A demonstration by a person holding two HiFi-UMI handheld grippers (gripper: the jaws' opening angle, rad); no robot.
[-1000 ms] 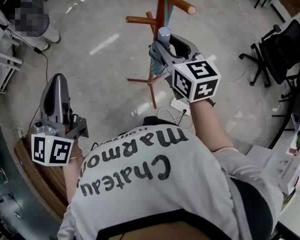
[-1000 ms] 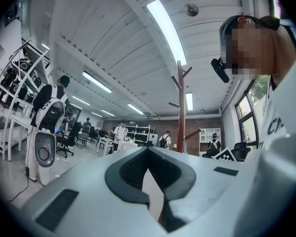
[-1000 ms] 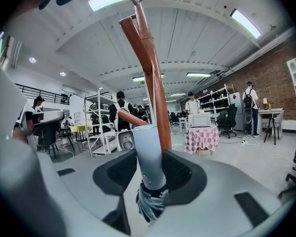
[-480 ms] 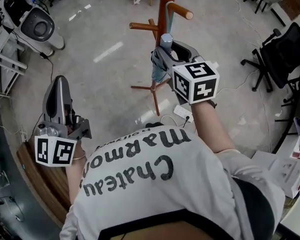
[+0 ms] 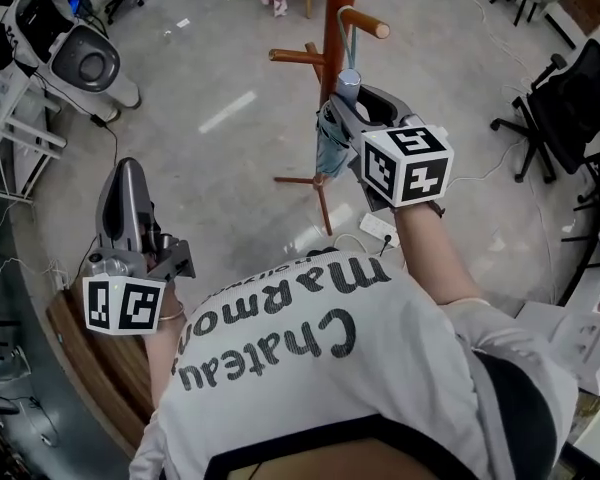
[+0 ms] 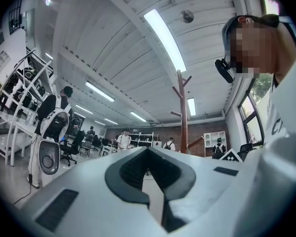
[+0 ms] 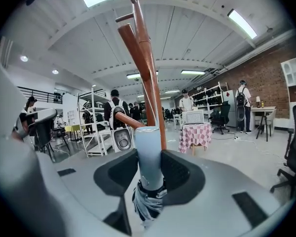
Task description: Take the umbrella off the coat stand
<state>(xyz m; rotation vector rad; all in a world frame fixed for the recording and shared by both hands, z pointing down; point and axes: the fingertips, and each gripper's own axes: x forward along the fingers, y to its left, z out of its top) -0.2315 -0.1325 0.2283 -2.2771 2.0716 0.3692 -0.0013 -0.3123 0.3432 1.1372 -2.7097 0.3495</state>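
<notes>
A folded blue-grey umbrella [image 5: 332, 143] hangs by its strap from a peg of the brown wooden coat stand [image 5: 337, 8]. Its pale handle [image 7: 149, 152] stands upright between the pads of my right gripper [image 5: 346, 98]. The jaws have just been closing, and the pads now press on the handle from both sides. The fabric bunches just below my right gripper [image 7: 149, 177]. My left gripper [image 5: 128, 176] is held out low at the left, away from the stand, shut with nothing in it. In the left gripper view its jaws [image 6: 149, 157] meet, and the coat stand [image 6: 183, 117] rises beyond them.
The stand's legs [image 5: 315, 183] spread on the grey floor, with a power strip and cables [image 5: 378, 228] near them. Office chairs [image 5: 570, 108] stand at the right and a white machine [image 5: 75, 58] at the left. People and a checked table [image 7: 196, 135] are in the distance.
The head view has drifted a little, so the stand and both grippers sit slightly further right. My right gripper stays at the umbrella's handle by the stand; the left stays held out low.
</notes>
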